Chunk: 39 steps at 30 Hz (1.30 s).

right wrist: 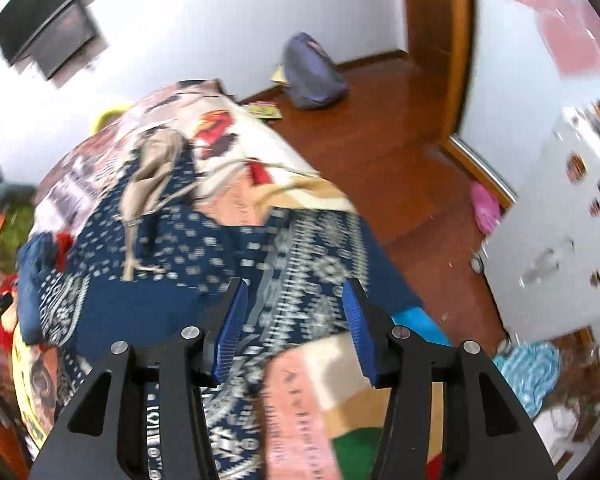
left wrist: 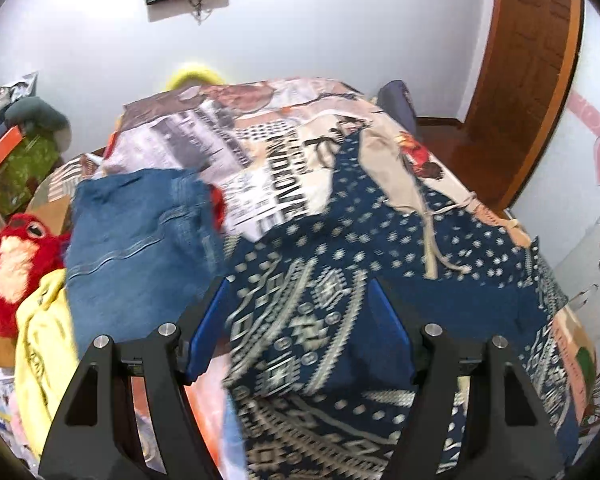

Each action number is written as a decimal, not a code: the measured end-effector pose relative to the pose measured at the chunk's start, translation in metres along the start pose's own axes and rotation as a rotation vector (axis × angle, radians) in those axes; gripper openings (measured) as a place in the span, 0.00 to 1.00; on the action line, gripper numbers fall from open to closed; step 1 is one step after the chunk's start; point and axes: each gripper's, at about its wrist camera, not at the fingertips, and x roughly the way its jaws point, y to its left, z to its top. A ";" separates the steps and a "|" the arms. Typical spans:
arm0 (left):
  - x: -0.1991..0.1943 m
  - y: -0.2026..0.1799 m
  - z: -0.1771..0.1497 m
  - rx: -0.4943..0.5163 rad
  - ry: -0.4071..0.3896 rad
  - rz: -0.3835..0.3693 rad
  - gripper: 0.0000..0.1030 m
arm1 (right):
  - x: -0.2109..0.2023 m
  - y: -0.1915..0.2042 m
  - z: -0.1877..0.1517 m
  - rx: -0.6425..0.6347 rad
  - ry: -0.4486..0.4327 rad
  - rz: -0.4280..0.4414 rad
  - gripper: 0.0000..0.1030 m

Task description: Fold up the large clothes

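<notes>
A large navy garment with white patterns lies spread on a bed with a printed cover. A beige piece with drawstrings rests on its far part. My left gripper is open, its blue pads just above the navy cloth's near part. In the right wrist view the same navy garment covers the bed, with the beige piece beyond. My right gripper is open over the garment's patterned right edge, holding nothing.
Folded blue jeans, a yellow garment and a red plush toy lie at the bed's left. A wooden floor, a purple bag, a white cabinet and a wooden door frame lie to the right.
</notes>
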 end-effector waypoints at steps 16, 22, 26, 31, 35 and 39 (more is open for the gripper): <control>0.069 -0.068 -0.026 0.119 0.147 -0.029 0.68 | 0.113 -0.099 -0.024 0.439 0.226 0.156 0.45; 0.076 -0.071 -0.027 0.105 0.162 -0.049 0.68 | 0.136 -0.102 -0.011 0.504 0.168 0.117 0.40; 0.078 -0.072 -0.029 0.111 0.169 -0.048 0.68 | 0.142 -0.102 -0.002 0.483 0.134 0.039 0.21; 0.073 -0.067 -0.030 0.112 0.160 -0.039 0.68 | 0.125 -0.091 0.007 0.416 0.062 -0.015 0.07; 0.066 -0.061 -0.028 0.097 0.145 -0.038 0.68 | 0.079 -0.067 0.014 0.317 -0.058 -0.021 0.07; 0.058 -0.056 -0.026 0.077 0.132 -0.046 0.68 | 0.029 -0.034 0.025 0.243 -0.164 0.047 0.07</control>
